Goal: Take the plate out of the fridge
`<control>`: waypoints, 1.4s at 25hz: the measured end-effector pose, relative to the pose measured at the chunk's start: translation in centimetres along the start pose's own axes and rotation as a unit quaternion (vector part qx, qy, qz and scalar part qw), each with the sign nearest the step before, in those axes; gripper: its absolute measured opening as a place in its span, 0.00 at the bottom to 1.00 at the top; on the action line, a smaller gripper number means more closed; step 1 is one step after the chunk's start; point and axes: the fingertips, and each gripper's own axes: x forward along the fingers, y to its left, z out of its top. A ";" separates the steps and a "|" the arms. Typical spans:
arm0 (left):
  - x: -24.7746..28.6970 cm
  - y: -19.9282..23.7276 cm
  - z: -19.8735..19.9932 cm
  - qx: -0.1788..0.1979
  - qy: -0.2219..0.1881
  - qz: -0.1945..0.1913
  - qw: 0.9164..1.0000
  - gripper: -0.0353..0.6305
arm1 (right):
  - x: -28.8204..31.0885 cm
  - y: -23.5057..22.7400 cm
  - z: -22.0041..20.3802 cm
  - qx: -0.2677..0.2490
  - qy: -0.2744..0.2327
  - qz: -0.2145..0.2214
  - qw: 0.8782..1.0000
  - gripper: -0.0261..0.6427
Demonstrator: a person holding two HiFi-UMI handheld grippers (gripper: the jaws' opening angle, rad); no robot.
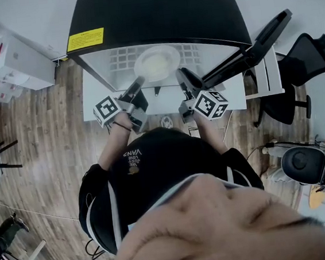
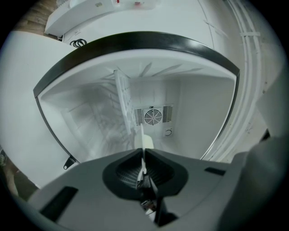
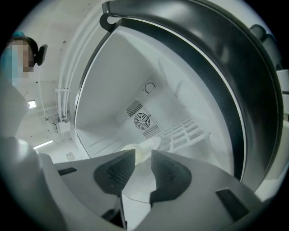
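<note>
Inside fridge (image 1: 156,12), round pale plate (image 1: 156,62), left hand-held gripper (image 2: 142,151) clamping rim, right hand-held gripper (image 3: 143,152) open-jawed

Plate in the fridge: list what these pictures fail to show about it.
- Head view: the plate is small and washed out; whether anything lies on it cannot be told.
- Left gripper view: the left gripper, shut on the plate, covers all but a thin edge.
- Right gripper view: the open right gripper covers the plate's near rim; contact cannot be told.

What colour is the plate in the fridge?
Cream, almost white. The plate shows best in the head view.
</note>
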 end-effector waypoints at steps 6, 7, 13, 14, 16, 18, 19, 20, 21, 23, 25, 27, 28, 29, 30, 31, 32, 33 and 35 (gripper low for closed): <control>-0.5 0.3 -0.2 -0.008 0.000 0.002 1.000 0.11 | 0.7 -0.5 -1.0 0.116 -0.002 0.020 0.993 0.25; -0.5 0.3 -0.2 -0.009 0.000 0.001 1.000 0.10 | 0.9 -0.6 -1.1 0.136 -0.004 0.026 0.990 0.27; -0.5 0.2 -0.1 -0.012 0.000 -0.001 1.000 0.11 | 1.4 -1.2 -1.9 0.211 0.010 0.023 0.977 0.29; -0.5 0.3 -0.1 -0.011 0.000 -0.001 1.000 0.11 | 1.4 -1.5 -2.2 0.221 0.015 0.010 0.975 0.29; -0.5 0.4 -0.1 -0.010 0.000 0.000 1.000 0.11 | 1.4 -2.1 -2.4 0.227 0.019 -0.004 0.974 0.29; -0.6 0.4 -0.1 -0.011 -0.001 0.001 1.000 0.10 | 1.7 -2.2 -2.2 0.226 0.016 0.005 0.974 0.29; -0.6 0.4 -0.1 -0.014 -0.001 0.000 1.000 0.11 | 1.9 -2.0 -2.1 0.224 0.013 0.016 0.974 0.29; -0.6 0.3 -0.1 -0.015 -0.001 0.000 1.000 0.10 | 2.2 -1.7 -1.9 0.224 0.011 0.027 0.974 0.29; -0.6 0.3 -0.1 -0.016 -0.001 0.000 1.000 0.11 | 2.3 -1.5 -1.9 0.223 0.012 0.035 0.974 0.28; -0.5 0.4 -0.1 -0.016 -0.001 0.000 1.000 0.10 | 2.6 -1.2 -1.9 0.223 0.015 0.045 0.974 0.24; -0.5 0.4 -0.1 -0.014 0.000 -0.001 1.000 0.10 | 2.7 -0.9 -1.8 0.223 0.014 0.055 0.973 0.19; -0.5 0.4 -0.1 -0.013 0.000 -0.001 1.000 0.10 | 2.8 -0.6 -1.7 0.222 0.011 0.065 0.973 0.17; -0.5 0.5 -0.1 -0.013 0.000 -0.001 1.000 0.10 | 2.8 -0.7 -1.8 0.220 0.012 0.062 0.973 0.17; -0.5 0.5 -0.1 -0.012 0.000 -0.002 1.000 0.10 | 2.7 -0.9 -1.9 0.219 0.015 0.056 0.974 0.17; -0.5 0.5 -0.1 -0.012 0.000 -0.002 1.000 0.10 | 2.6 -1.0 -1.9 0.215 0.017 0.052 0.975 0.16; -0.5 0.6 -0.1 -0.012 0.000 -0.001 1.000 0.10 | 2.6 -0.9 -1.8 0.212 0.017 0.052 0.976 0.16; -0.5 0.6 -0.1 -0.012 0.000 -0.001 1.000 0.10 | 2.7 -0.9 -1.8 0.212 0.017 0.052 0.976 0.16; -0.5 0.6 -0.1 -0.011 0.001 -0.001 1.000 0.10 | 2.7 -0.8 -1.8 0.211 0.016 0.053 0.976 0.16; -0.5 0.5 -0.1 -0.008 0.002 -0.003 1.000 0.10 | 2.7 -0.6 -1.8 0.208 0.014 0.056 0.976 0.16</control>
